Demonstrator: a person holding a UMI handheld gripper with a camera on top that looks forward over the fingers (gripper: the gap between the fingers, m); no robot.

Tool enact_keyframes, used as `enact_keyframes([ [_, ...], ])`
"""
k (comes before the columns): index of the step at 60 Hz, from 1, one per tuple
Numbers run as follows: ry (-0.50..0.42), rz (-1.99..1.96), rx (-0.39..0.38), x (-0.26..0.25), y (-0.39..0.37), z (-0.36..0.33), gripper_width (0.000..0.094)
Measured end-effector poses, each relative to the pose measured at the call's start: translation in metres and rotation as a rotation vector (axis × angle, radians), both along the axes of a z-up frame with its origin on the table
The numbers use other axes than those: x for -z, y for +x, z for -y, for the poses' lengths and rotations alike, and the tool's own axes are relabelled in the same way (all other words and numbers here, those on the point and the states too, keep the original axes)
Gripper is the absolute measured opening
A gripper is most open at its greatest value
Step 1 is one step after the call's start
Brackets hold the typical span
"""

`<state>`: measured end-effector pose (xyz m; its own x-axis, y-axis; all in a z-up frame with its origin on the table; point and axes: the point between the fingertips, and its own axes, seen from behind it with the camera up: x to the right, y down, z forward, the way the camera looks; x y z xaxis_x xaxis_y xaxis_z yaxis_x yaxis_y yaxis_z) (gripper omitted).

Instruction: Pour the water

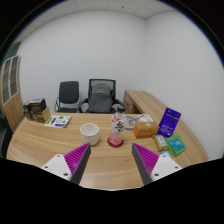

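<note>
My gripper (112, 162) is open above the wooden table (40, 143), with nothing between its fingers (76, 160). Beyond the fingers, a white cup (91, 132) stands slightly to the left. Just to its right is a clear bottle (117, 130) with a pink base, upright on the table. Both are well ahead of the fingertips and apart from them.
An orange box (145, 126), a purple box (169, 122) and a green packet (176, 145) lie to the right. A book (58, 121) and a bag (37, 109) lie far left. Two office chairs (100, 96) stand behind the table; shelving (10, 85) is on the left wall.
</note>
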<state>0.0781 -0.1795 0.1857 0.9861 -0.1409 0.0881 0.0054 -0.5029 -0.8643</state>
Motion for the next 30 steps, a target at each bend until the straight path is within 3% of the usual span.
enact_keyframes([
  [15,-0.009,-0.021,0.0,-0.049,-0.057,0.102,0.0859],
  [30,-0.006,-0.006,-0.003,-0.066,-0.076,0.137,0.0858],
])
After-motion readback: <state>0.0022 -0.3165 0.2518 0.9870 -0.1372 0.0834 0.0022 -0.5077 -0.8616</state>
